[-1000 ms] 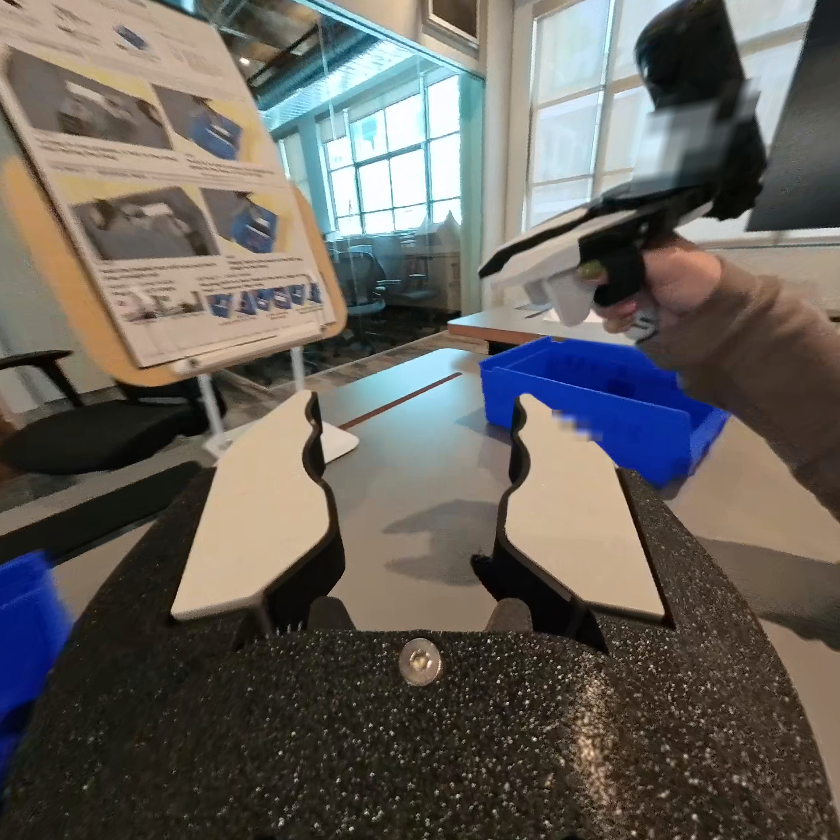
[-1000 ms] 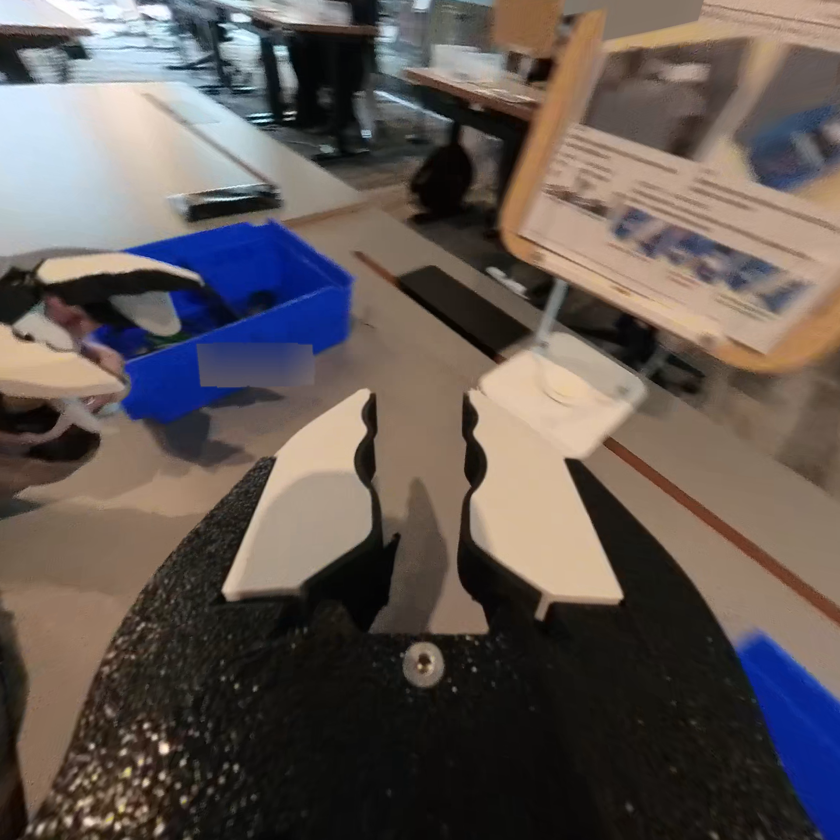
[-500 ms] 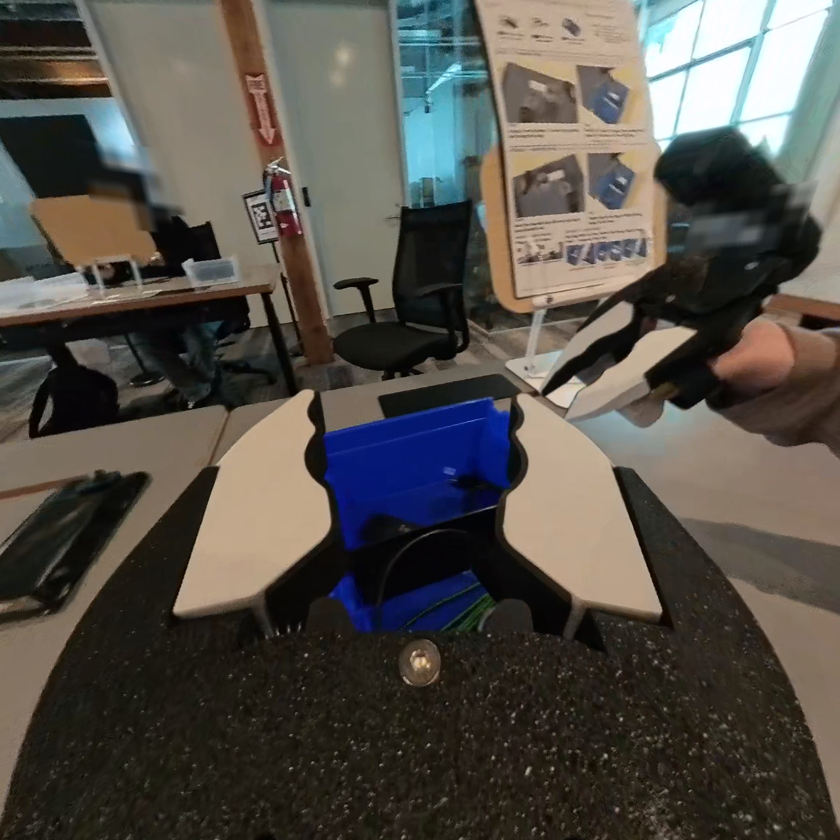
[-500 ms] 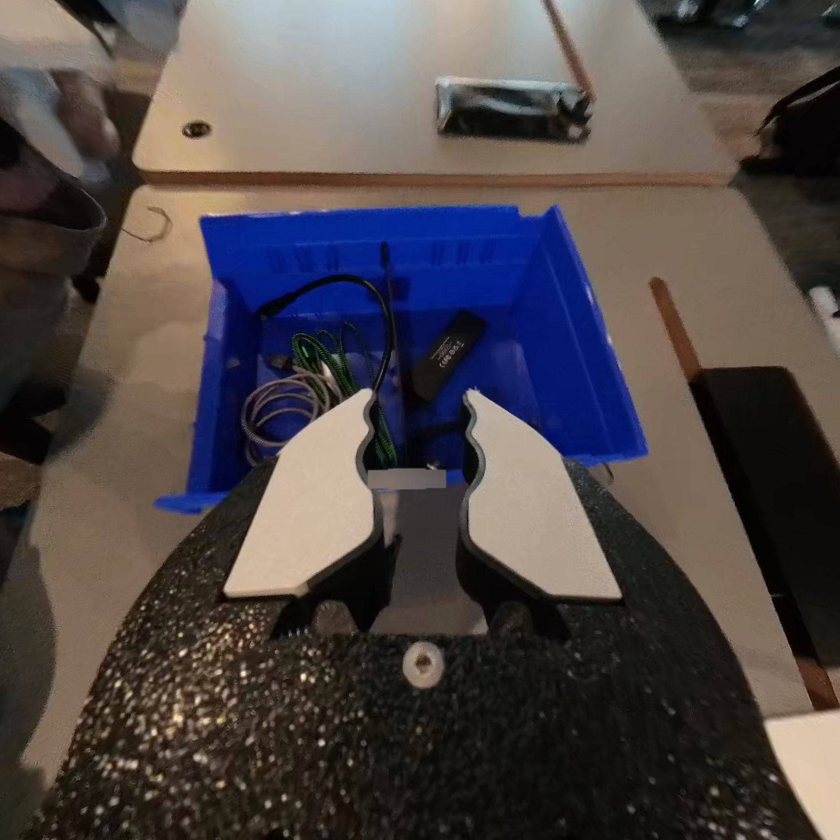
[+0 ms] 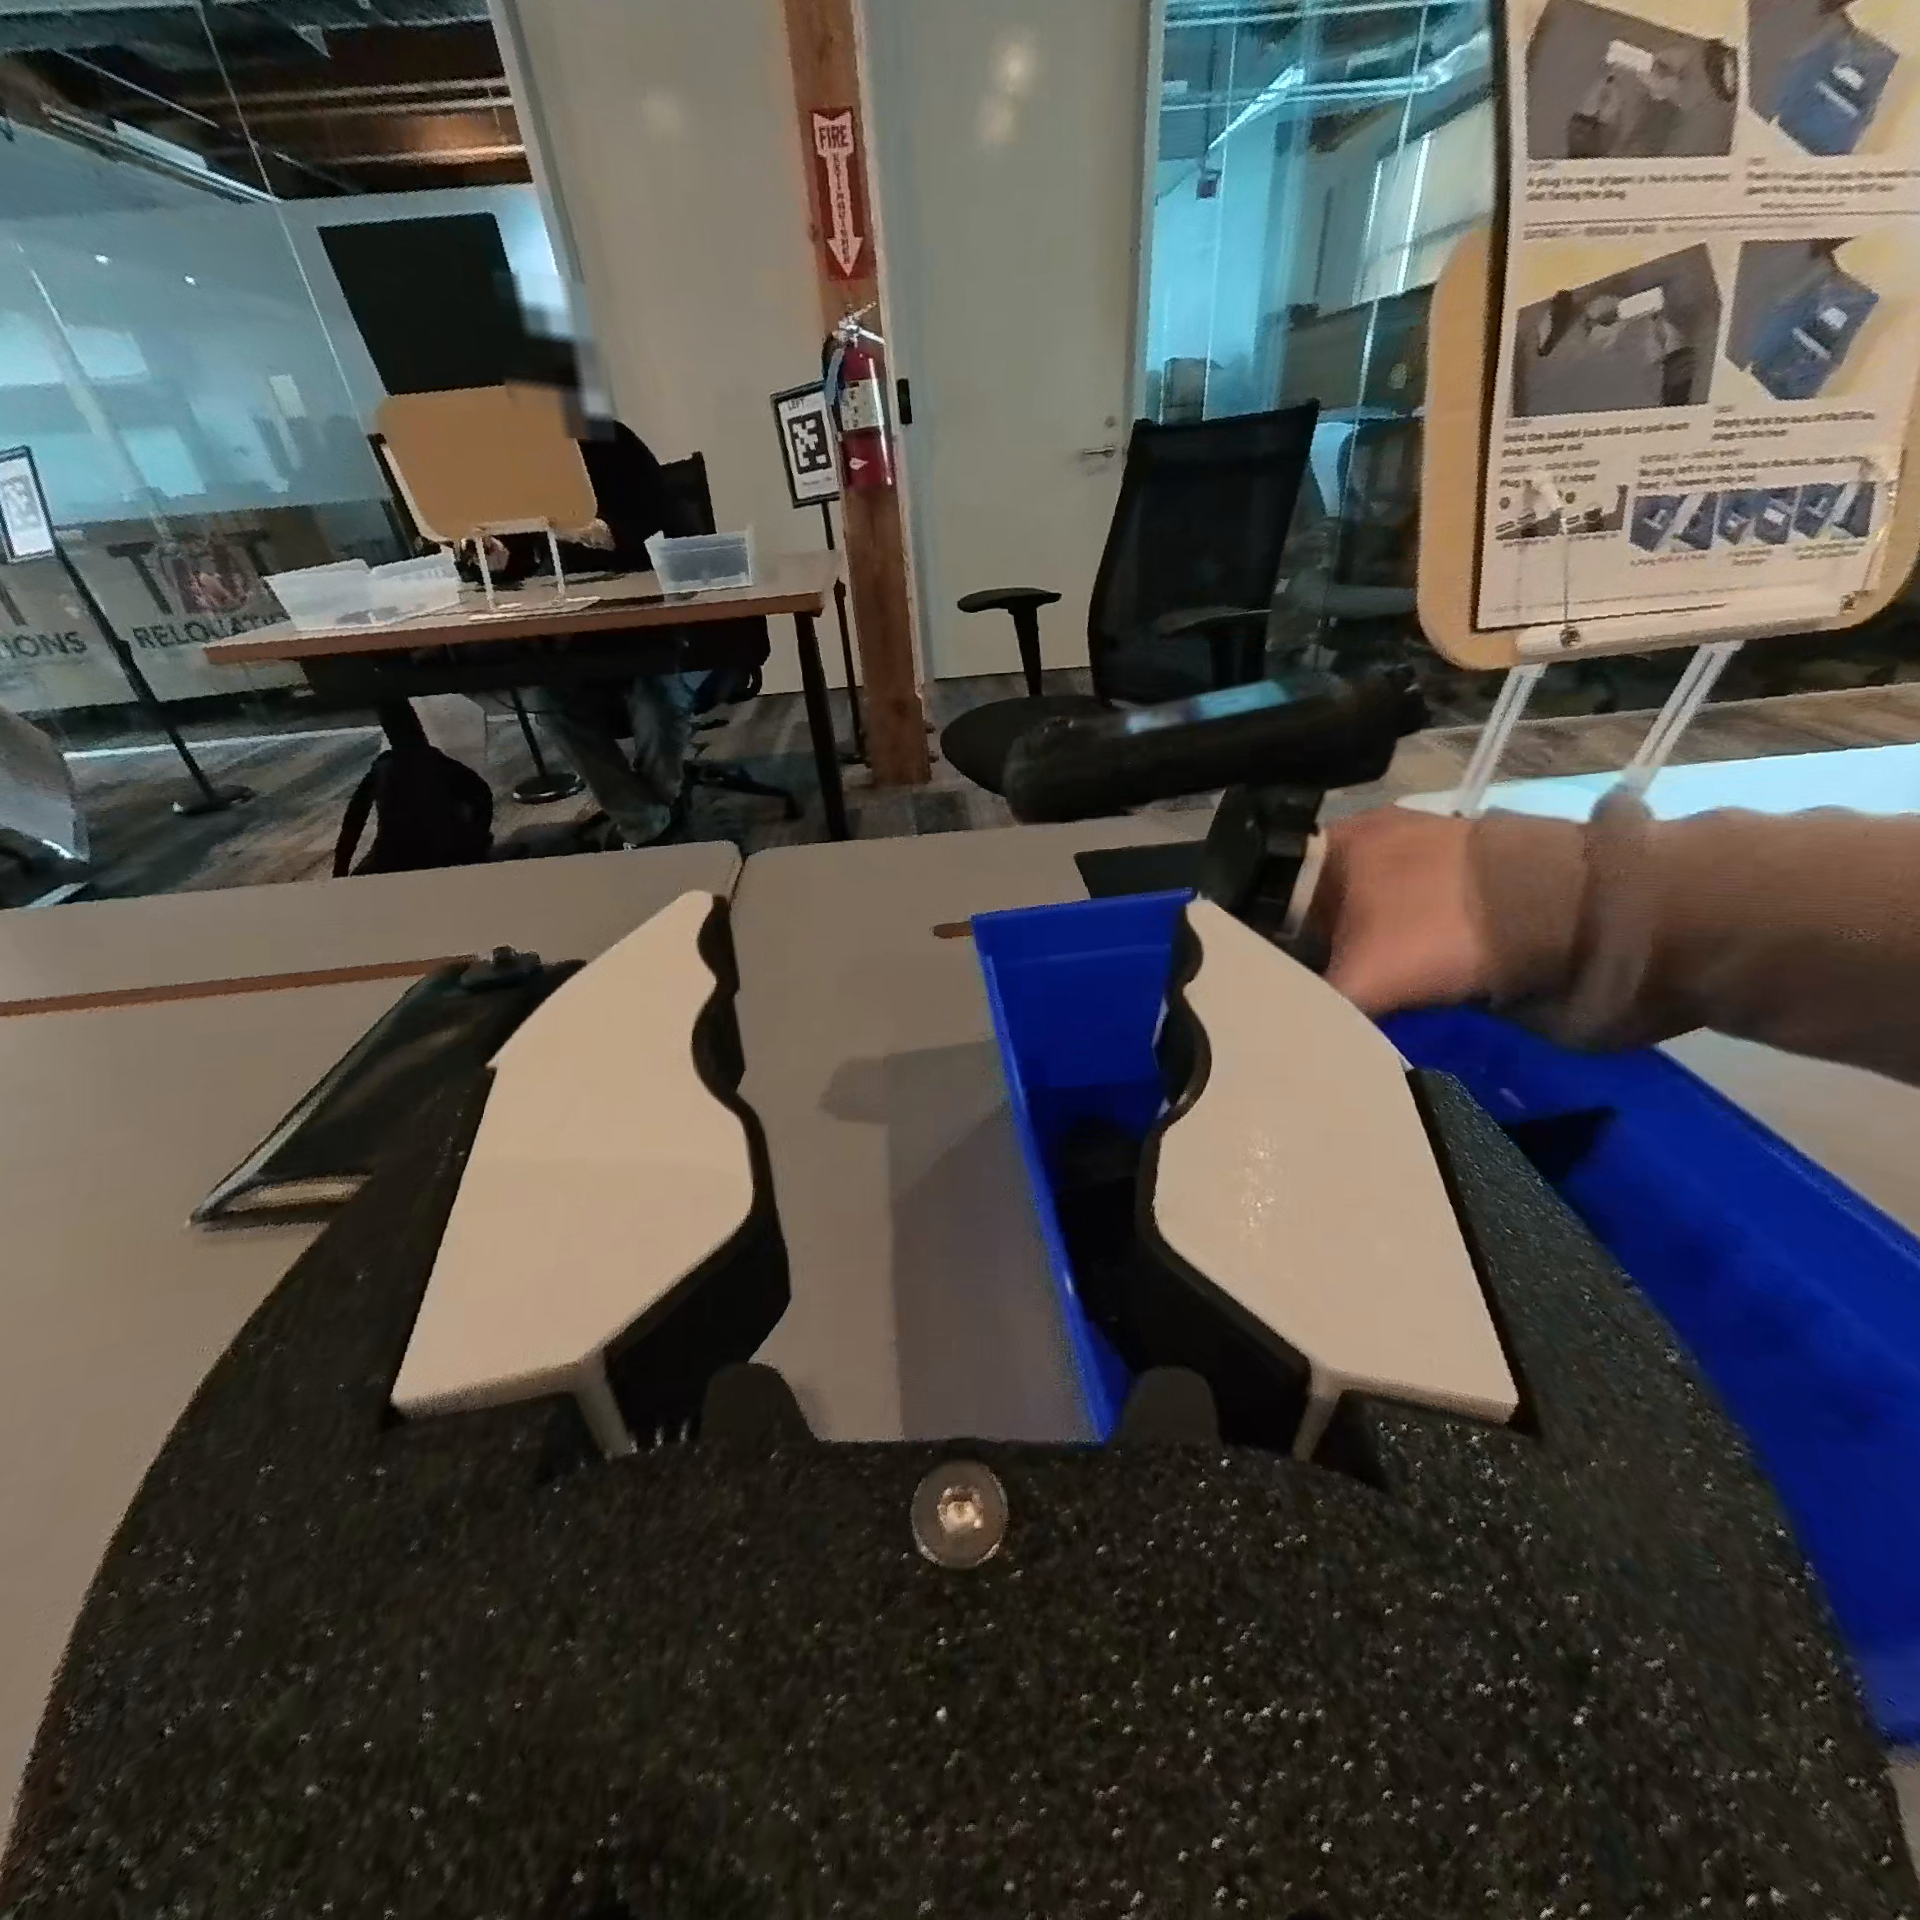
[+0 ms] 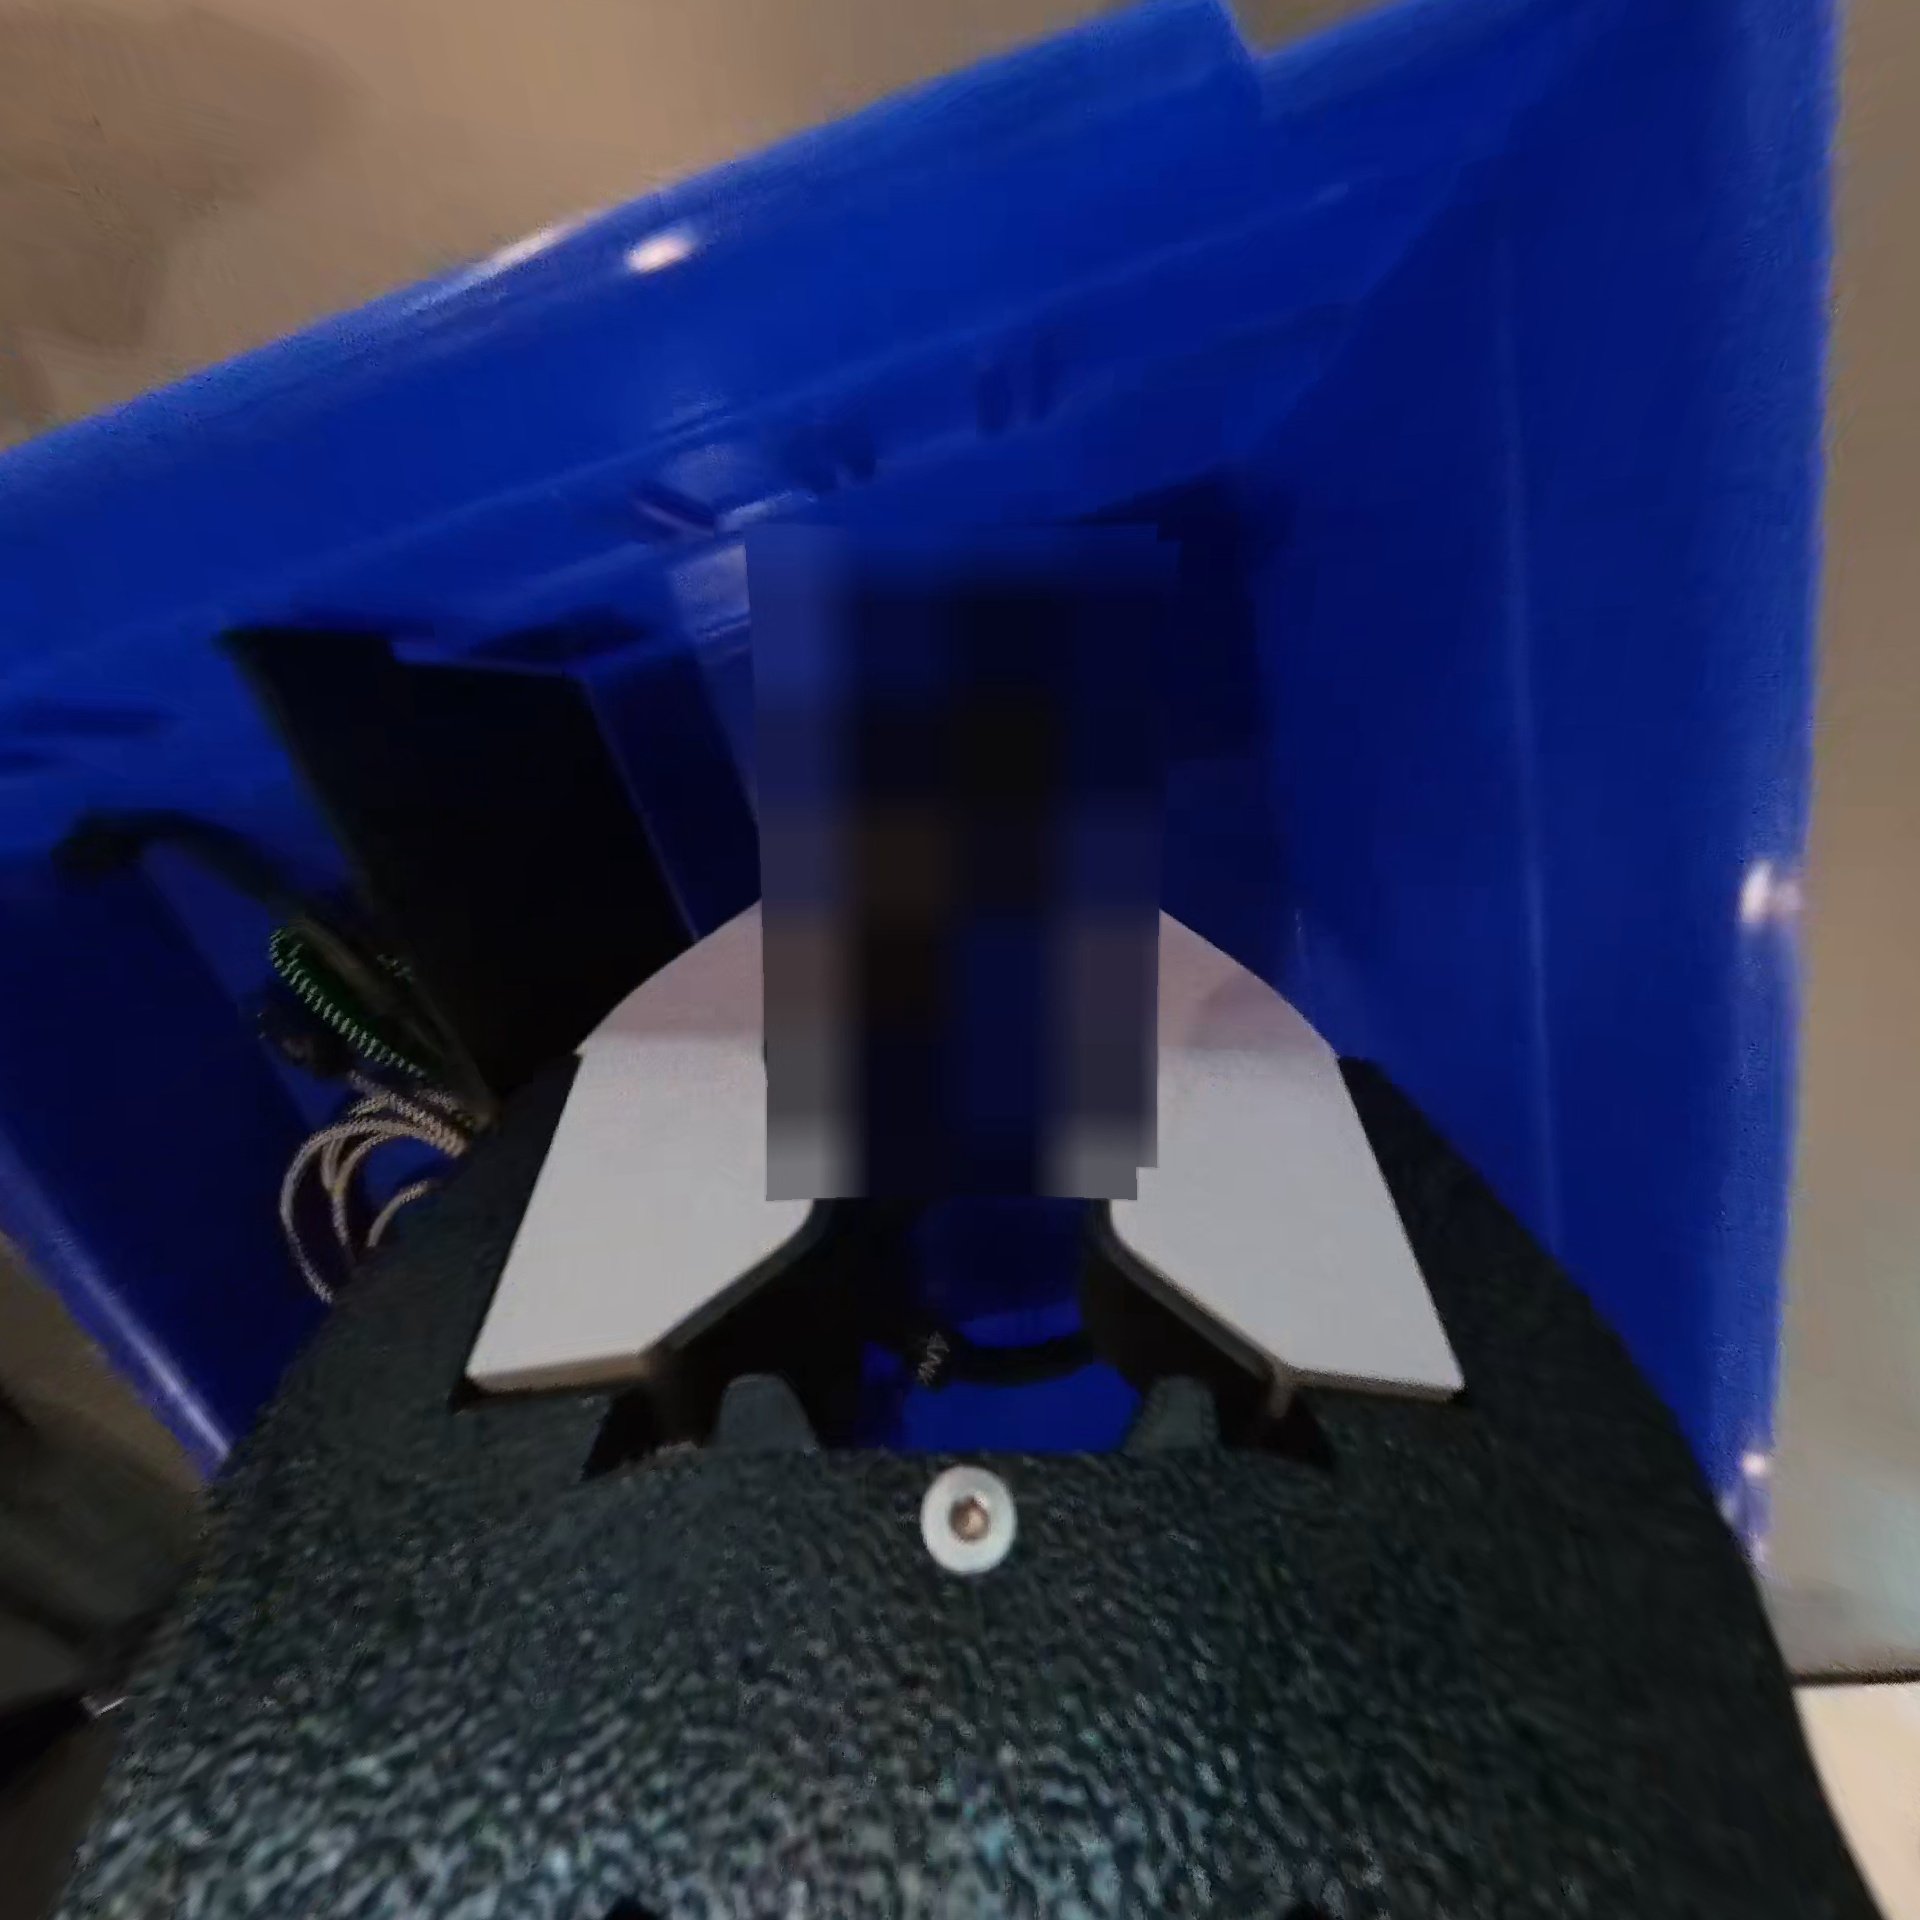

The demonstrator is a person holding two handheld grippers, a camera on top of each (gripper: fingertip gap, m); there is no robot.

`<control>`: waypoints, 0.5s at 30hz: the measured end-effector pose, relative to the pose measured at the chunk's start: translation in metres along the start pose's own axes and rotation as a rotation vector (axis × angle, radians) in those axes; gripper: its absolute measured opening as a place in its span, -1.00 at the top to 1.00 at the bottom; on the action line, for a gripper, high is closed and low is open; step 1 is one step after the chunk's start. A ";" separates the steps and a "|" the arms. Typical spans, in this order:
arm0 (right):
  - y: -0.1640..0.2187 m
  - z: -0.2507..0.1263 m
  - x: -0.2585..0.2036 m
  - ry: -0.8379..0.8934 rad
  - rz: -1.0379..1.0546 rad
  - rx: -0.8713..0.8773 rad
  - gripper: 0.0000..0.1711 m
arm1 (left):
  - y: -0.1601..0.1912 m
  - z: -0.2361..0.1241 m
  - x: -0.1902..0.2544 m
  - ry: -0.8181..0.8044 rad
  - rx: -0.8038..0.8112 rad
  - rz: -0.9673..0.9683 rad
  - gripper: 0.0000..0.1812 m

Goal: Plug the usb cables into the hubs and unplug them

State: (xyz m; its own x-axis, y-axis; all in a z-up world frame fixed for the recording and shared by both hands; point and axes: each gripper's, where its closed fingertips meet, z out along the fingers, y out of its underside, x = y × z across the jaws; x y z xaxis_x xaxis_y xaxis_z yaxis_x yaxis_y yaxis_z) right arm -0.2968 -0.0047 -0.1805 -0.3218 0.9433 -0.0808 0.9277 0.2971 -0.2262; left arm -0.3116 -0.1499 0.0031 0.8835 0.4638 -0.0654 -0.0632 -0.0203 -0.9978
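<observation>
A blue bin (image 5: 1060,997) stands on the grey table (image 5: 125,1299). My left gripper (image 5: 948,914) is open and empty, low over the table, with the bin's left wall between its fingers. The right gripper's black body (image 5: 1195,738) and the hand holding it reach down into the bin. In the right wrist view my right gripper (image 6: 961,914) is deep inside the bin (image 6: 1455,520); its tips are hidden by a blurred patch. A black hub (image 6: 468,810), a green braided cable (image 6: 332,997) and a grey braided cable (image 6: 353,1153) lie to its left.
A flat black pad (image 5: 343,1101) lies on the table left of my left gripper. An instruction board on a white stand (image 5: 1683,343) rises at the back right. A black office chair (image 5: 1174,623) and another desk (image 5: 540,613) with a person are beyond the table. About 25 cm separates my left fingertips from my right.
My right gripper has swung from over the table down into the blue bin. My left gripper has turned left, so the bin now sits at its right finger.
</observation>
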 end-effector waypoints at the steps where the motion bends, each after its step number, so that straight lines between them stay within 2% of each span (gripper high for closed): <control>1: 0.002 0.007 0.001 0.002 0.020 -0.036 0.33 | 0.002 0.000 -0.002 -0.005 -0.004 -0.001 0.12; 6: 0.009 0.030 0.005 0.012 0.096 -0.137 0.22 | 0.004 0.002 -0.003 0.023 0.015 -0.047 0.13; 10: 0.003 0.034 0.005 0.066 0.077 -0.132 0.41 | 0.004 0.001 -0.003 0.035 0.017 -0.062 0.12; 11: 0.001 0.034 0.003 0.066 0.064 -0.127 0.54 | 0.003 0.000 -0.004 0.028 0.019 -0.059 0.12; 15: -0.001 0.034 -0.001 0.067 0.041 -0.130 0.56 | -0.003 -0.006 -0.007 0.021 0.045 -0.064 0.12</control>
State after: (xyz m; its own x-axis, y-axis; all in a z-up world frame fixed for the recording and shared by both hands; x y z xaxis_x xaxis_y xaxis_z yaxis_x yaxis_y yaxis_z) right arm -0.3040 -0.0113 -0.2133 -0.2740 0.9615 -0.0210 0.9578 0.2708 -0.0959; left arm -0.3152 -0.1581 0.0069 0.8959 0.4442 -0.0021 -0.0267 0.0493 -0.9984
